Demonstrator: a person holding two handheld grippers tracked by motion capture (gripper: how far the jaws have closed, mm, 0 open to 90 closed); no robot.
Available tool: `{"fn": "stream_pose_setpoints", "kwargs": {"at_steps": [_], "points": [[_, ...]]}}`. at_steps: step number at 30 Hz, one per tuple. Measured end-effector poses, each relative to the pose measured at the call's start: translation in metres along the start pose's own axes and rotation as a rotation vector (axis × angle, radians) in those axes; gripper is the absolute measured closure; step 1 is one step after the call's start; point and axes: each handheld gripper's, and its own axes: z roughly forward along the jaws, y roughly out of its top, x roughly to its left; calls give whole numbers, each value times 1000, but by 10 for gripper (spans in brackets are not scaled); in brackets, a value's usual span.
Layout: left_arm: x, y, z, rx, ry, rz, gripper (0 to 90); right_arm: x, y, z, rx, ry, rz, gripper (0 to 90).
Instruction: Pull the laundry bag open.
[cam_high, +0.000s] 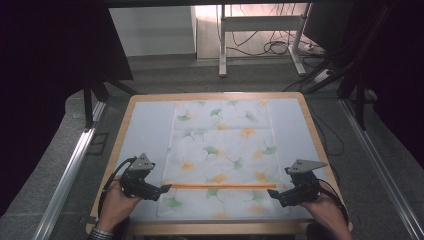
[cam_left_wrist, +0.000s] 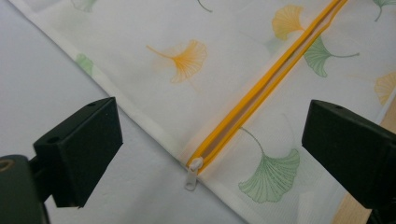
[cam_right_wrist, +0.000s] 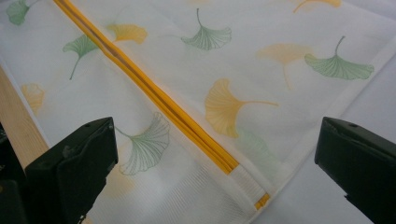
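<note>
Looking down on the table (cam_high: 300, 107), we see a white pillowcase (cam_high: 222, 145) printed with leaves lying flat along the middle, its orange zipper (cam_high: 215, 186) running side to side near the front edge. Our left gripper (cam_high: 165, 189) sits at the zipper's left end, jaws apart, with the white zipper pull (cam_left_wrist: 192, 173) just ahead between them. Our right gripper (cam_high: 272, 192), jaws also apart and empty, faces the zipper's right end, equally near.

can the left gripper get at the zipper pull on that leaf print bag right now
Probably yes. The left gripper is open, and the white zipper pull lies exposed at the bag's edge between its fingers, nothing covering it.
</note>
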Motion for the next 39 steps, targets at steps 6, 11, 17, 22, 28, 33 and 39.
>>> {"fn": "stream_pose_setpoints", "kwargs": {"at_steps": [6, 11, 17, 22, 28, 33, 39], "points": [[-10, -7, -2, 8, 13, 20, 24, 10, 0, -4, -46, 2, 15, 0], [-13, -18, -1, 8, 13, 9, 14, 18, -4, -7, -65, 2, 14, 0], [-16, -27, -2, -14, 22, 10, 13, 26, -10, -8, -45, -14, -25, 0], [-23, -32, -4, -21, 20, 20, 14, 32, -15, -10, -47, -2, -24, 0], [-26, -38, -6, -42, 14, 12, 14, 35, -21, -11, -57, -6, -18, 0], [-27, -43, -7, -48, 22, 8, 14, 37, -25, -13, -69, -2, -8, 0], [-27, -52, -7, -50, 26, -8, 14, 40, -32, -13, -64, -1, -14, 0]]}}
